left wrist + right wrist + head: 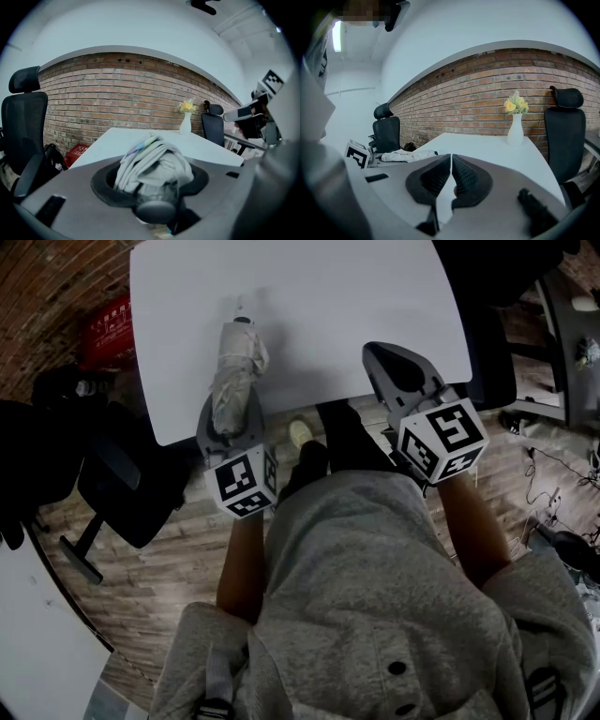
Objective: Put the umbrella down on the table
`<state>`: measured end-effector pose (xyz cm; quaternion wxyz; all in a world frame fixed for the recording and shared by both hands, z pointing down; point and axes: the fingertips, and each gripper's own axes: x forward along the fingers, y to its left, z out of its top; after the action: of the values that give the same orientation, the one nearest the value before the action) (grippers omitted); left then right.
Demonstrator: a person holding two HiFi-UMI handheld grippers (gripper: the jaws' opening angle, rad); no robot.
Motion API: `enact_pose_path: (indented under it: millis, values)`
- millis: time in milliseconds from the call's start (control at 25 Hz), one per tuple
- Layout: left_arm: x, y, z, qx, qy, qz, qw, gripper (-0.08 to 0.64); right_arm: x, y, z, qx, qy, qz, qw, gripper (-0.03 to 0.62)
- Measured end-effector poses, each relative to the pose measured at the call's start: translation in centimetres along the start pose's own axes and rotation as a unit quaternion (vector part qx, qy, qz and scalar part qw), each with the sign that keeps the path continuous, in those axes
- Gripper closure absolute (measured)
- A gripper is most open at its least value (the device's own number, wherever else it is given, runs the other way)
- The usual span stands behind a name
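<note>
Umbrella: folded, over the table's 7 o'clock edge; contact unclear.
Left gripper: pinching its near end.
Right gripper: pressed together, empty, 5 o'clock.
Risk: released here, the overhanging end may tip it off the edge.

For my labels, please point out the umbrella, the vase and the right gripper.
umbrella (pixel 234 371), head view, folded canopy.
vase (pixel 515 131), right gripper view, white body.
right gripper (pixel 451 159), right gripper view, between fingertips.
</note>
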<state>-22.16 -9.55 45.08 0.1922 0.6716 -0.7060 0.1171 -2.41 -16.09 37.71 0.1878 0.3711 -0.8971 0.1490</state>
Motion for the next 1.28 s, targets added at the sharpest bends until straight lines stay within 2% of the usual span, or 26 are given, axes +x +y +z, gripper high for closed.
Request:
enact_pose_path:
  millis: [840,1280]
  values:
    - [2.0,1.2,-2.4,0.000,0.023,0.003,0.9997,0.322,1.6,-0.3,-0.1,0.002,0.013,-0.006,1.000,0.565]
    - [2.6,1.0,-2.9,0.000,0.016,-0.003,0.9999,0.320,1.9,-0.4,-0.8,0.003,0.023,-0.004,1.000,0.565]
